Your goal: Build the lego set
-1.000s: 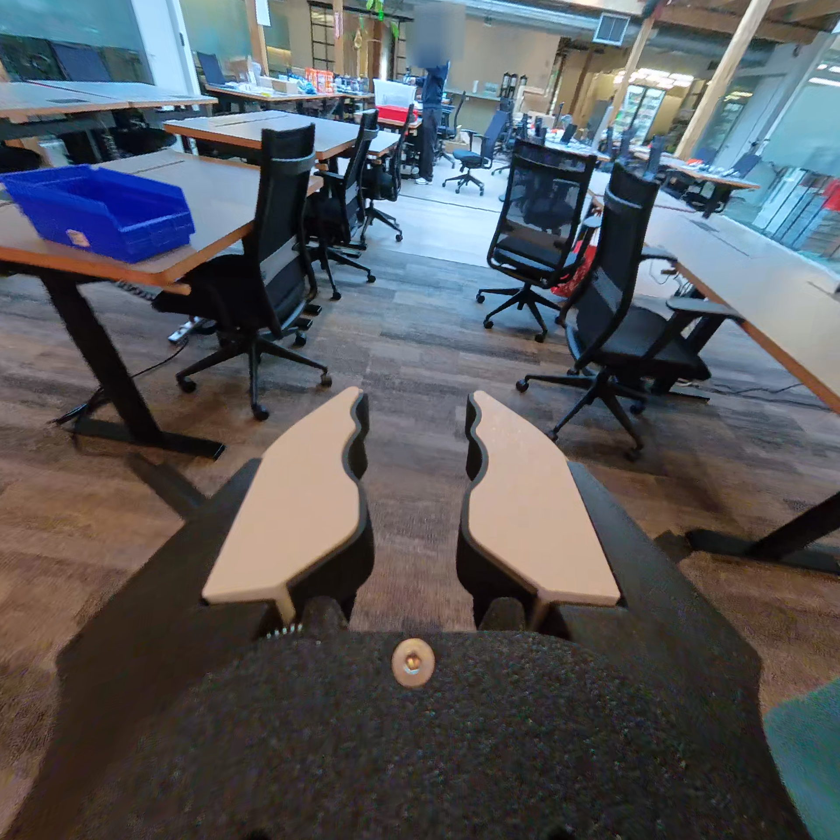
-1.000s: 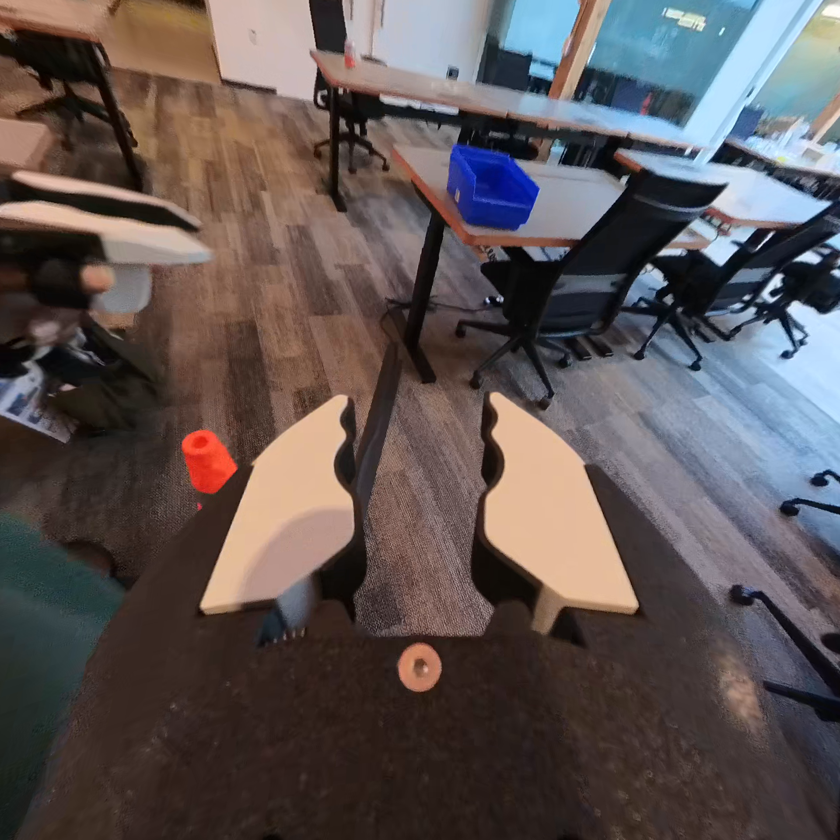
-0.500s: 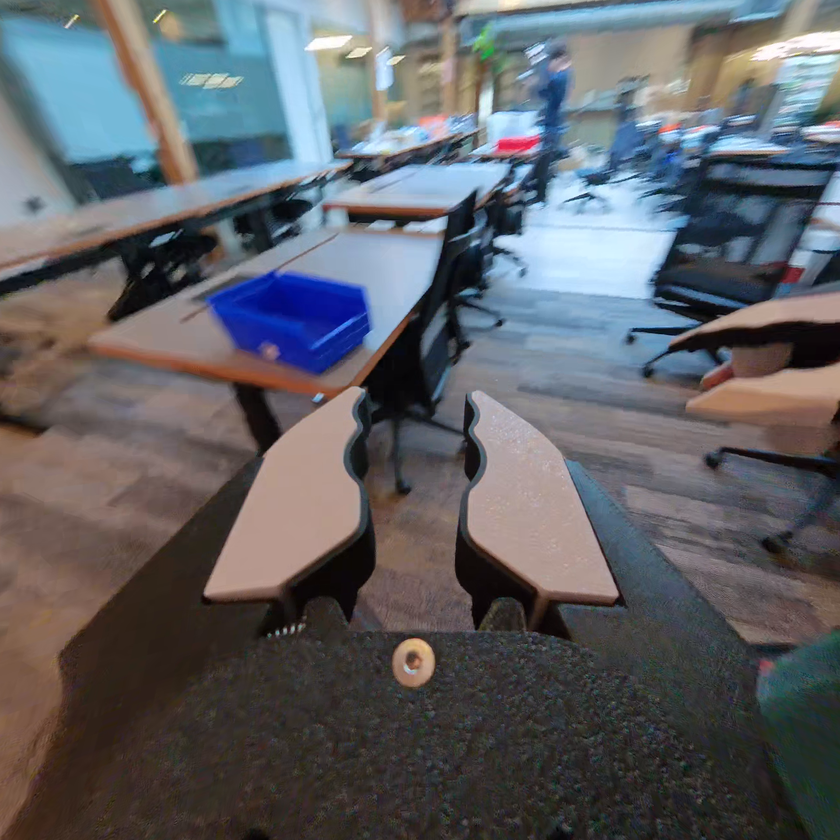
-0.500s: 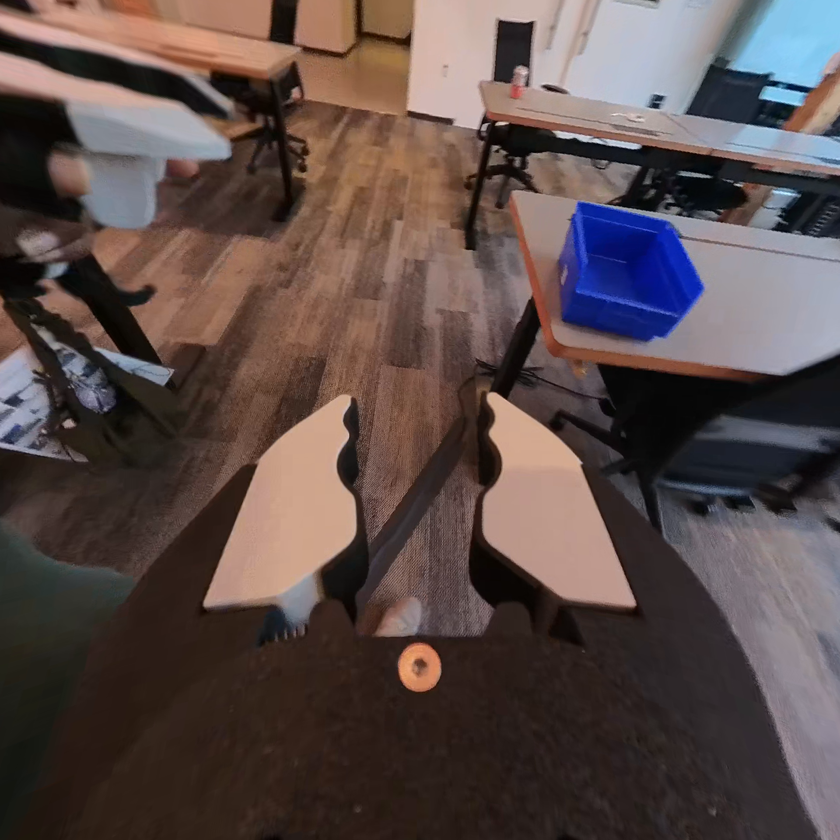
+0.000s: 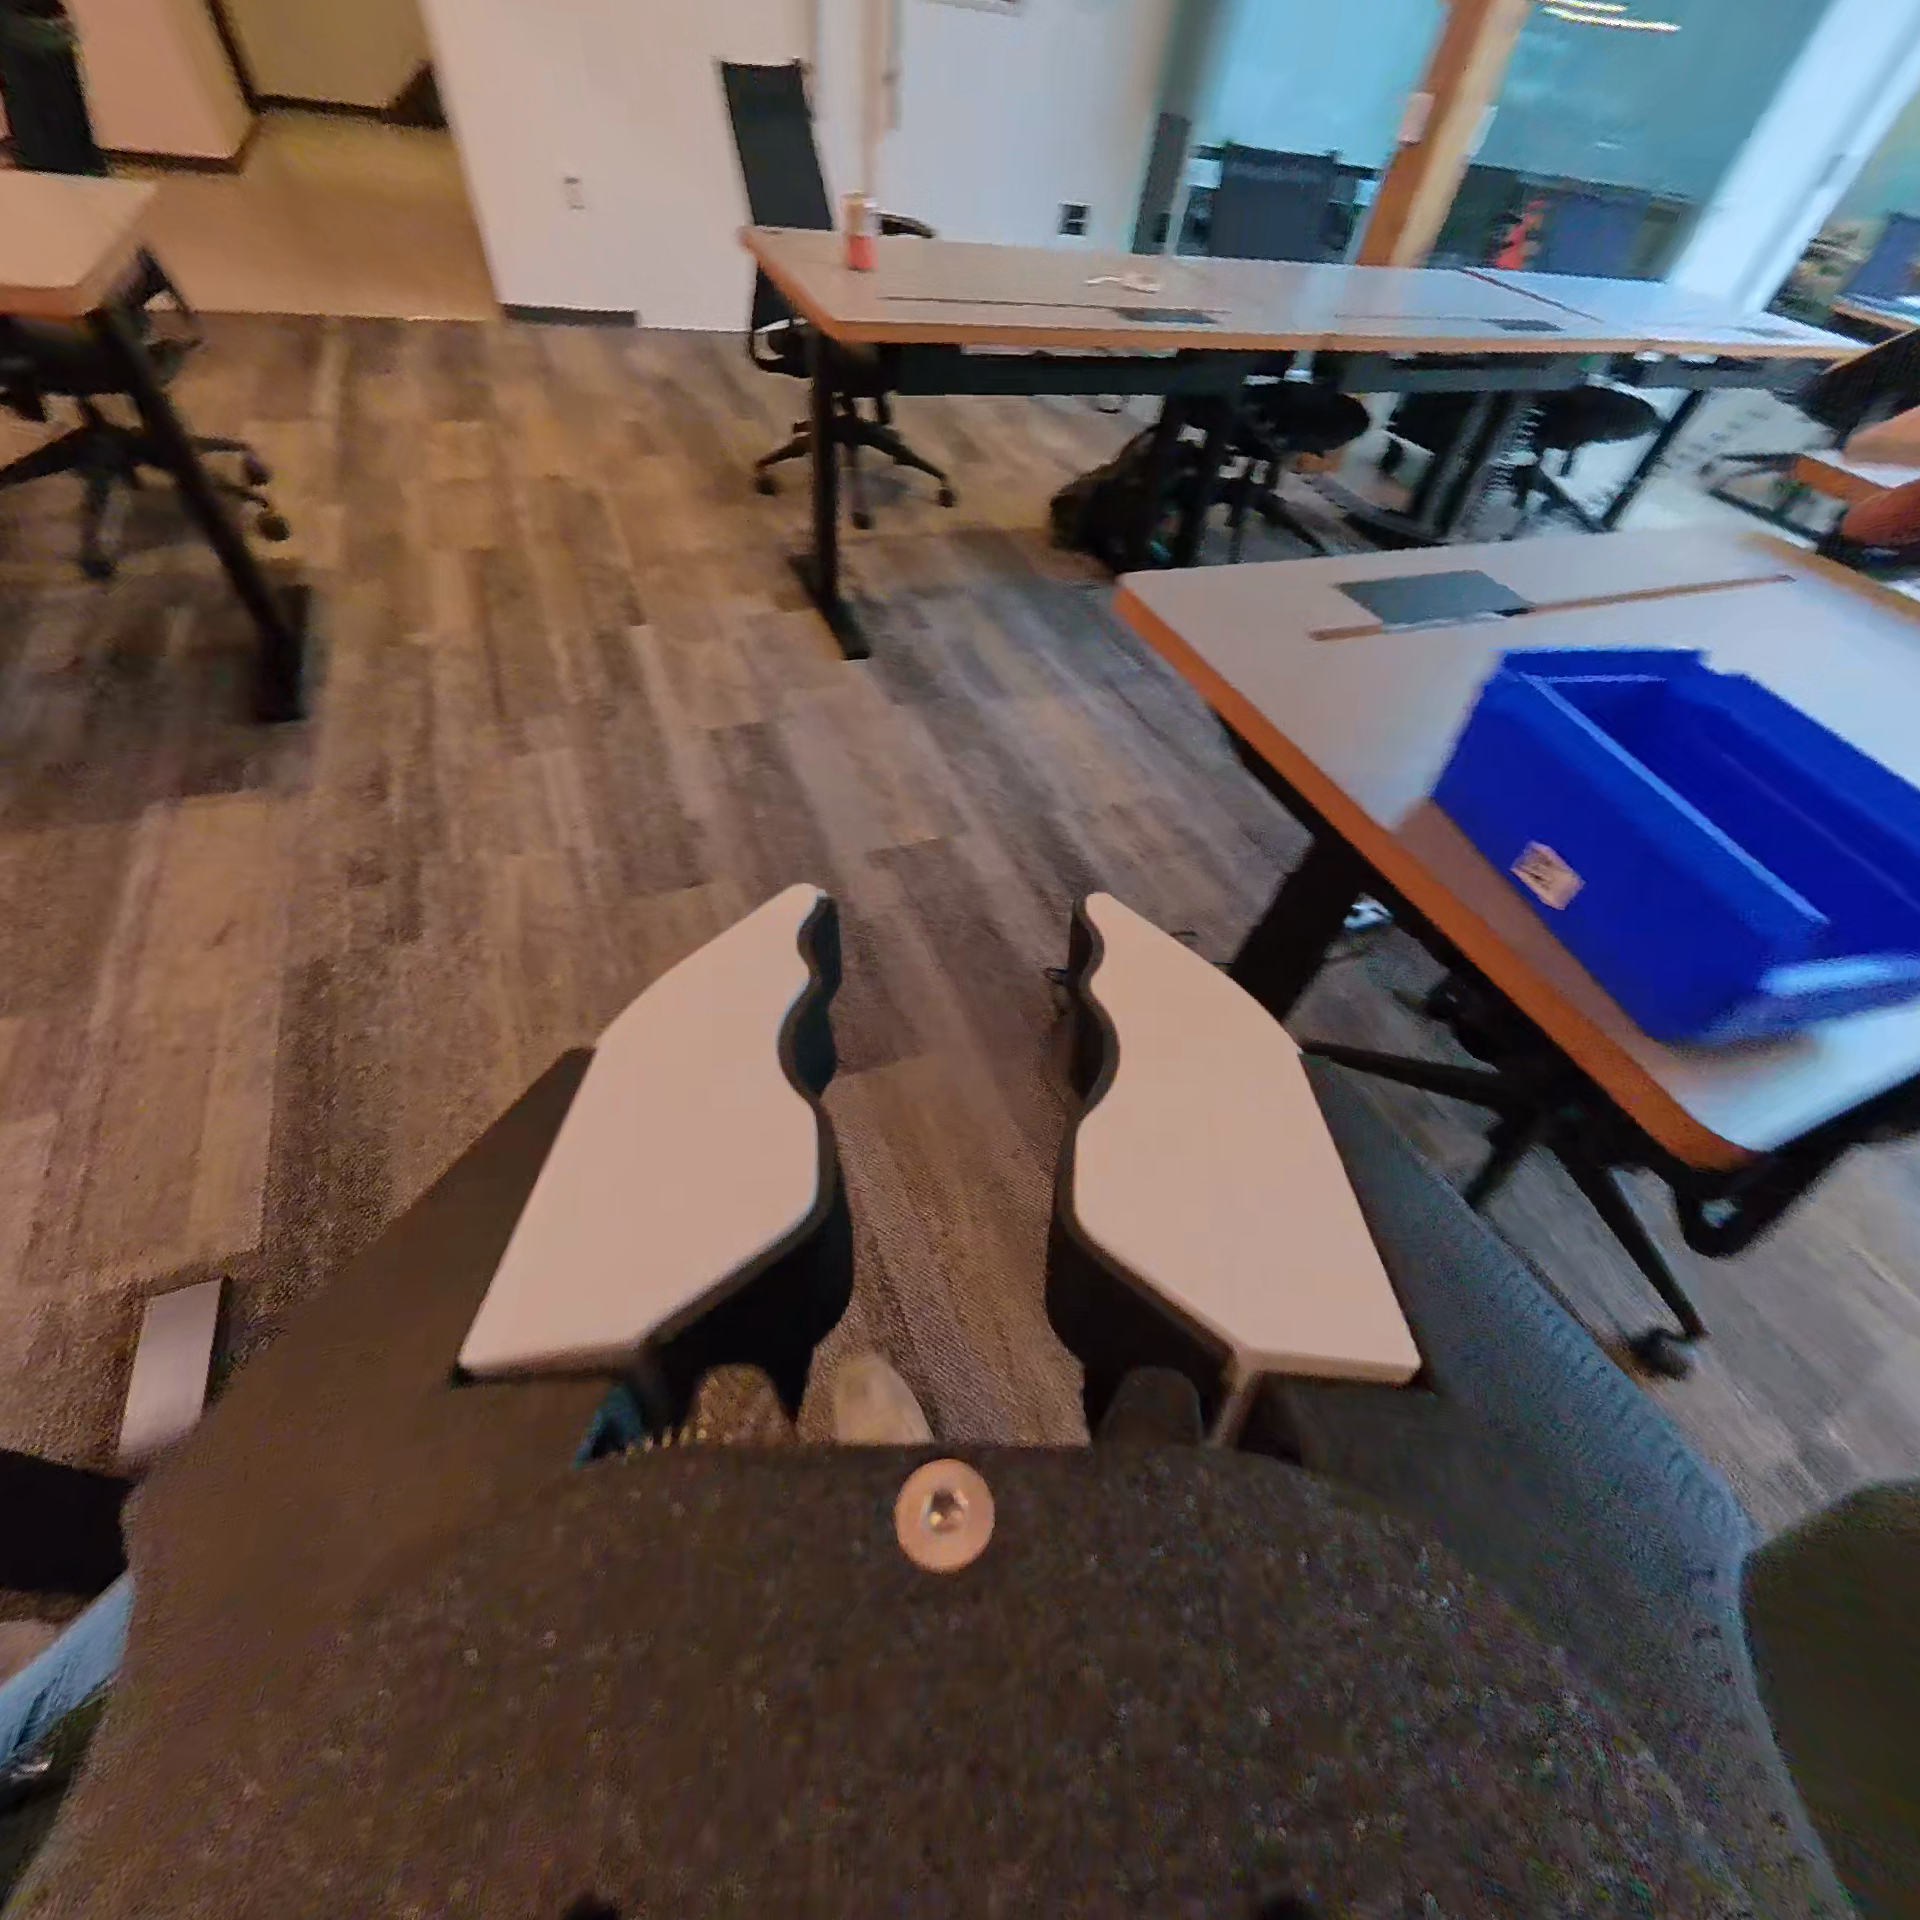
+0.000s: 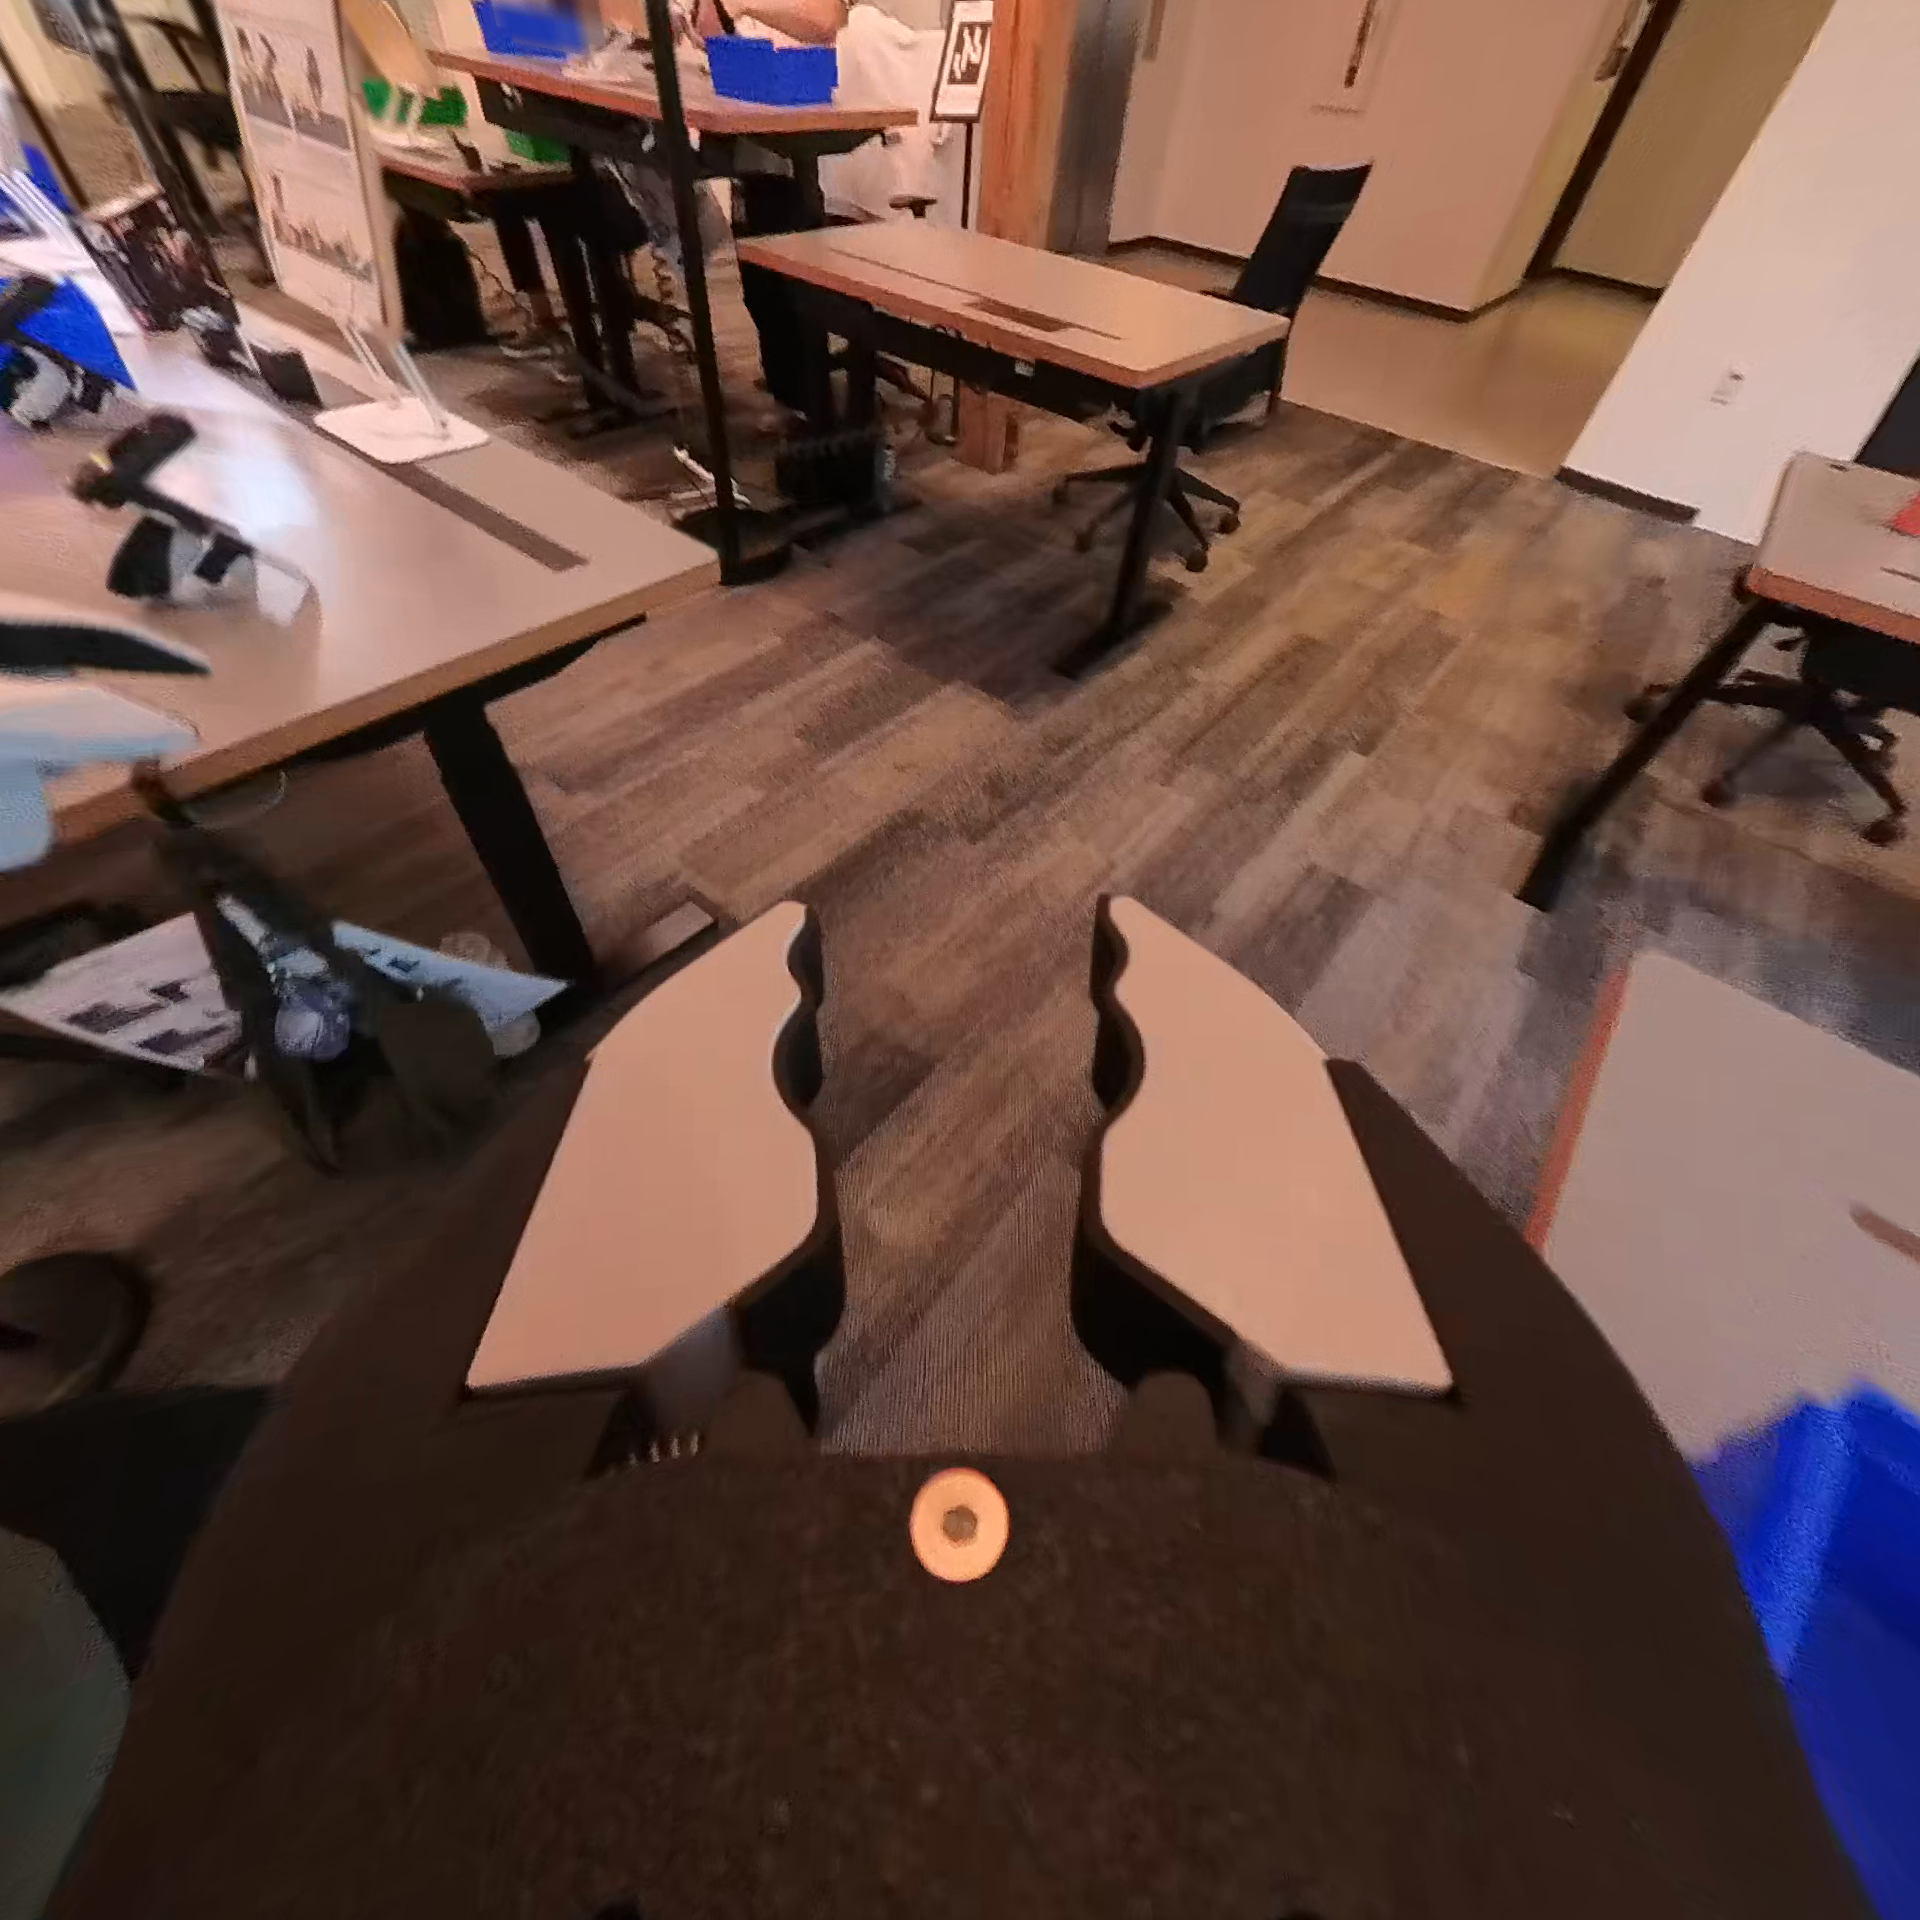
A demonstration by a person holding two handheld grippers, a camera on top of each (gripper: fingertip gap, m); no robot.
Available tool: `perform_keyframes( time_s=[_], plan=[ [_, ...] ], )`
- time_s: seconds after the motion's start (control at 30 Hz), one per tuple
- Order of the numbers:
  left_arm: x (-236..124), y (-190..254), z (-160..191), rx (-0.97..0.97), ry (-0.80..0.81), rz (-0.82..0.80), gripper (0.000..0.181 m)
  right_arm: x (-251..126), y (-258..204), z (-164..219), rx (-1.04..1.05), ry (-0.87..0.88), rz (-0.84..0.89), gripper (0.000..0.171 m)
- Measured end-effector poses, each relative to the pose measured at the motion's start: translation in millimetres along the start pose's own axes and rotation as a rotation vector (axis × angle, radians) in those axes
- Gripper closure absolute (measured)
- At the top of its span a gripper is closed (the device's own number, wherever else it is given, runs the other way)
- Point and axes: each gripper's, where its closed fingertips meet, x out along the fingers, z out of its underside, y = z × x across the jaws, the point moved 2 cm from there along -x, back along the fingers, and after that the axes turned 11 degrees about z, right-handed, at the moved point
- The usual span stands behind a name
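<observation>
— While both claws hang over the floor (image 5: 520, 727), what do they hold?
— Nothing; the left claw (image 5: 951, 925) and right claw (image 6: 951, 925) each stand parted and empty.
— And the lego set?
— I cannot see any bricks; only a blue bin (image 5: 1683, 852) sits on the tabletop (image 5: 1351, 707) at right.

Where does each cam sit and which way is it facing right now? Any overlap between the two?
Left wrist view: on the left gripper, aimed down-forward at floor and the desk holding a blue bin; a shoe tip shows.
Right wrist view: on the right gripper, facing floor and a desk; the other gripper shows at left.
Shared: both open and empty; the blue blur at lower right may be that bin.
</observation>
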Motion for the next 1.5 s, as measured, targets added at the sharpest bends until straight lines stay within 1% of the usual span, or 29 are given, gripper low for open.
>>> perform_keyframes(
  time_s=[0.07, 0.13, 0.2, 0.23, 0.3, 0.37, 0.43, 0.47, 0.53, 0.63, 0.73, 0.83, 0.9, 0.97, 1.07, 1.13, 1.23, 1.37, 1.5],
  plan=[
    [39.3, -50.8, 10.2, -0.026, 0.001, -0.038, 0.141, 62.8, 9.9, -0.2, 0.022, 0.001, -0.005, 0.121],
    [86.4, -101.6, 14.6, -0.066, -0.018, -0.019, 0.140, 123.4, 17.3, 7.3, 0.039, -0.026, 0.015, 0.121],
    [136.0, -151.0, -1.1, -0.106, -0.026, 0.029, 0.136, 181.3, 21.3, 12.4, 0.068, -0.084, 0.036, 0.123],
    [159.9, -175.0, -18.1, -0.116, -0.019, 0.057, 0.135, 209.2, 21.5, 9.3, 0.092, -0.104, 0.035, 0.123],
    [203.1, -221.0, -63.8, -0.091, 0.023, 0.108, 0.134, 265.3, 19.3, -6.6, 0.107, -0.116, 0.004, 0.123],
    [238.1, -267.1, -108.9, -0.045, 0.031, 0.112, 0.130, 321.3, 20.6, -29.6, 0.052, -0.108, -0.026, 0.122],
    [261.9, -308.9, -151.7, -0.027, 0.066, 0.096, 0.127, 377.5, 24.9, -52.9, -0.001, -0.090, -0.054, 0.122],
    [271.0, -328.5, -167.4, -0.028, 0.086, 0.085, 0.127, 406.2, 27.1, -61.8, -0.012, -0.086, -0.073, 0.122],
    [287.3, -368.0, -180.3, -0.035, 0.088, 0.054, 0.127, 464.4, 31.8, -72.8, -0.008, -0.086, -0.115, 0.122],
    [306.3, -433.3, -166.5, -0.039, 0.028, -0.054, 0.129, 555.1, 39.1, -75.0, 0.001, -0.107, -0.183, 0.123],
    [316.6, -501.2, -149.6, -0.107, -0.012, -0.191, 0.129, 654.5, 44.5, -77.8, -0.013, -0.115, -0.253, 0.123],
    [321.9, -573.4, -147.3, -0.171, -0.023, -0.360, 0.131, 763.9, 45.1, -97.9, -0.048, -0.085, -0.316, 0.123],
    [323.8, -620.5, -164.2, -0.196, -0.022, -0.468, 0.131, 837.4, 39.5, -126.5, -0.047, -0.066, -0.379, 0.123],
    [326.0, -662.7, -193.2, -0.189, 0.024, -0.540, 0.131, 906.3, 30.0, -162.4, -0.078, -0.030, -0.454, 0.123],
    [327.9, -719.2, -219.3, -0.161, 0.030, -0.635, 0.131, 994.0, 17.5, -220.1, -0.172, 0.041, -0.533, 0.123],
    [329.5, -753.3, -225.1, -0.179, 0.045, -0.687, 0.131, 1043.0, 12.0, -250.5, -0.217, 0.076, -0.558, 0.123],
    [333.9, -803.4, -224.6, -0.204, 0.060, -0.745, 0.132, 1107.2, 5.2, -272.7, -0.228, 0.080, -0.550, 0.123],
    [344.4, -884.1, -217.7, -0.210, 0.061, -0.752, 0.133, 1171.2, -15.4, -269.6, -0.164, 0.021, -0.502, 0.123],
    [353.9, -985.2, -224.3, -0.226, 0.078, -0.715, 0.133, 1215.2, -51.4, -252.1, -0.138, -0.086, -0.446, 0.123]
  ],
)
